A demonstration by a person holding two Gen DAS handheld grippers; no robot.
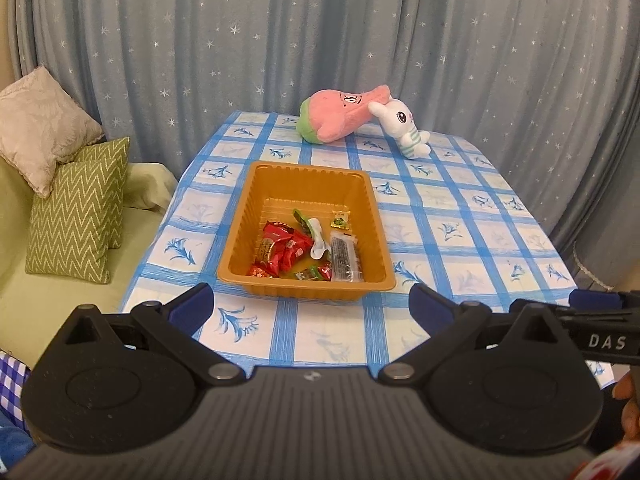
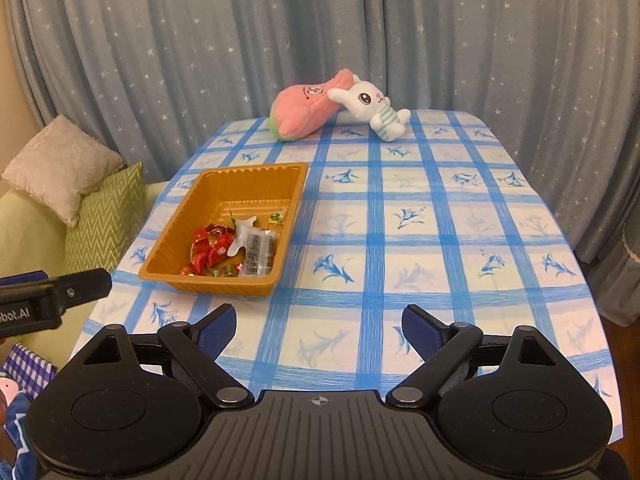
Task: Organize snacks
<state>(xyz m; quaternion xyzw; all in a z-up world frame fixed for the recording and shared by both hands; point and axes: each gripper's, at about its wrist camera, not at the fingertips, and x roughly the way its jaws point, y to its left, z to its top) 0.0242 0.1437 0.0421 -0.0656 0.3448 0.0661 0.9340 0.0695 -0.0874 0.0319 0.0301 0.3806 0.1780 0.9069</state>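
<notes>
Snacks (image 1: 308, 250): crinkly wrappers in ribbed plastic tray (image 1: 256, 216).

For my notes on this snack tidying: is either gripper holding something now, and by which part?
Nothing is held. The left gripper and right gripper both stand open over bare tablecloth; the snacks lie in the tray.

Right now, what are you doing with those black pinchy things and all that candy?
A person holds a pinching gripper in each hand, tidying snacks. The left gripper and right gripper both hover open and empty above the checked tablecloth. The wrapped snacks already lie together in the orange tray. No snack shows loose on the cloth. A pink plush and a white bunny lie at the far end.
</notes>
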